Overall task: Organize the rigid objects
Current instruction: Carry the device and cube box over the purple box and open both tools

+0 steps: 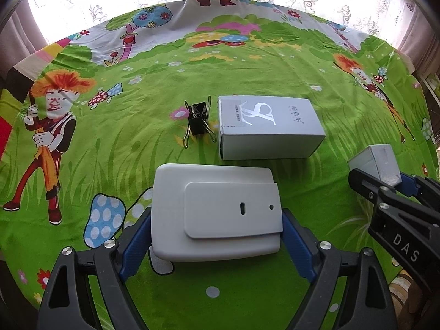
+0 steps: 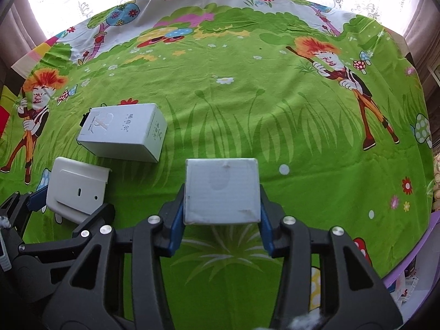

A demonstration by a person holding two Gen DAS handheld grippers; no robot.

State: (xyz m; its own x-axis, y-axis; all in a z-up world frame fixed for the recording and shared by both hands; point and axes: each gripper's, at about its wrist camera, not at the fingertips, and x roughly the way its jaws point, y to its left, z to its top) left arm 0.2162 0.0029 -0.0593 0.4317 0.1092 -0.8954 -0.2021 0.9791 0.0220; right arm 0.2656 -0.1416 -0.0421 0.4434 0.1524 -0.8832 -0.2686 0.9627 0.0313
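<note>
Both tools angle steeply down: left tool (image 1: 217, 236) grips white casing (image 1: 214, 209), right tool (image 2: 222, 211) clamps small box (image 2: 222, 191).

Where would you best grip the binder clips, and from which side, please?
Grip the black bodies of the binder clips from above, jaws closing across them. The wire handles splay outward and would slip, and the printed box stands close on their right.

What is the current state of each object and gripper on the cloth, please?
White plastic case: flat on the cloth, between the left gripper's pads, gripped.
Small grey box: clamped in the right gripper.
Large printed box: lying on its side, closed, untouched.
Binder clips: two, loose beside the large printed box.
</note>
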